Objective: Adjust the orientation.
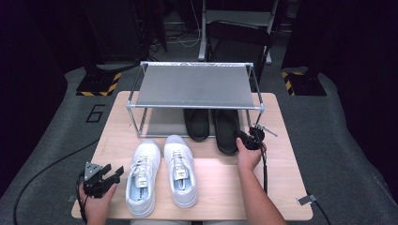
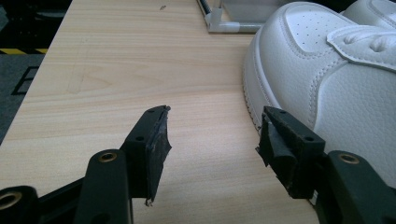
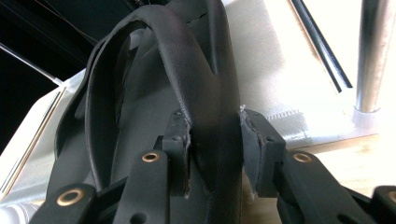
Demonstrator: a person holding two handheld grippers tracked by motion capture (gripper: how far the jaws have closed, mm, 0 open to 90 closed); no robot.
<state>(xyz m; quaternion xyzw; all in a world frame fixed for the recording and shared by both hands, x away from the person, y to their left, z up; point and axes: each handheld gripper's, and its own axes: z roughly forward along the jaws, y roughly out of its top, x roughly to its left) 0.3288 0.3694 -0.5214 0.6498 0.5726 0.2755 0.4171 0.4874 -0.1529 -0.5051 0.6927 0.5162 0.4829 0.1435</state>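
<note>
The right hand-held gripper [image 3: 215,140] is pinching the heel wall of the black shoe [image 1: 227,131] sitting half under the shoe rack [image 1: 195,86]. The left hand-held gripper [image 2: 212,140] is resting spread wide on the counter [image 1: 281,178], just beside the white sneaker [image 2: 327,74].

A lab-like recording room: black stands on hazard-striped bases [image 1: 97,85], dark curtains, grey carpet with a taped numeral [image 1: 95,113] and trailing cables.

The light wooden rectangular table [image 1: 281,187] stands on a grey carpeted floor [image 1: 347,154]. Behind the table, dark metal stands rest on black-and-yellow striped bases [image 1: 98,85] (one at each far corner). Beyond them the room is unlit and black.
</note>
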